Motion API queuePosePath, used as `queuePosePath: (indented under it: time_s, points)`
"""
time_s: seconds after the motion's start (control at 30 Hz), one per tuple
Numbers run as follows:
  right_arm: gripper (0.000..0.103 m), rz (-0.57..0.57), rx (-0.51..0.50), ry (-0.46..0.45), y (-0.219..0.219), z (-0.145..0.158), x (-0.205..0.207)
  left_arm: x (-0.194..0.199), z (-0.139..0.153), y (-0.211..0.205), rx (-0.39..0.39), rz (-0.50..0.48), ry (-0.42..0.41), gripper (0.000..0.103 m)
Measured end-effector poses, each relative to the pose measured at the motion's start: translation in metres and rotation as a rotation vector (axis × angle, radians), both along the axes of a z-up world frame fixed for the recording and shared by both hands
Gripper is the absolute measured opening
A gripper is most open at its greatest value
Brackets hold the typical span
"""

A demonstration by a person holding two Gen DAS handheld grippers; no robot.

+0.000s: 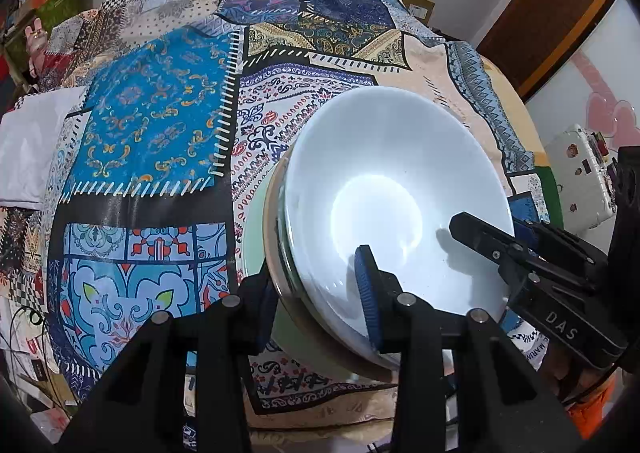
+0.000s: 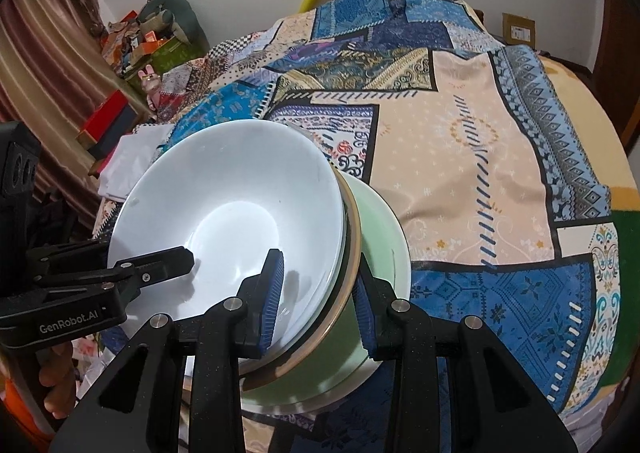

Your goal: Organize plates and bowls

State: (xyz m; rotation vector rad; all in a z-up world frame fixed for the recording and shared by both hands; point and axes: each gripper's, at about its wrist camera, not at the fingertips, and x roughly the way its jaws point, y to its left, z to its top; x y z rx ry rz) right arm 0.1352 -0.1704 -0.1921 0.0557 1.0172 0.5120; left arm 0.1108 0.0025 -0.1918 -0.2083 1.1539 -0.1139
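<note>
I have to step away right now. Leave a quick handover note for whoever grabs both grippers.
Left gripper: shut on the stack's rim, one side.
Right gripper: shut on the opposite rim.
Stack: white bowl on top, a tan-rimmed dish beneath, then the green plate, tilted above the patchwork cloth.
Done: dishes nested.
Left: set the stack down level, then release both.

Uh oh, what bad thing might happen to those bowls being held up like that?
The bowl stack is tilted, gripped only at its rims by the left gripper and right gripper. The white bowl on top might slide out. If the grippers pull apart unevenly, the green bowl underneath might slip onto the patchwork cloth.
</note>
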Motion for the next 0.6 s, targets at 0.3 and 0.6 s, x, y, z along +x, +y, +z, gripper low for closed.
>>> queuePosePath:
  time_s: [0.3,0.6]
  points:
    - [0.033,0.011,-0.02,-0.016,0.003,-0.002,-0.002,-0.002,-0.005,0.006,-0.032,0.0,-0.002,0.036]
    - [0.034,-0.013,-0.031,-0.115,-0.008,0.032,-0.014,-0.022,0.045,0.025,0.001,0.067,-0.14,0.044]
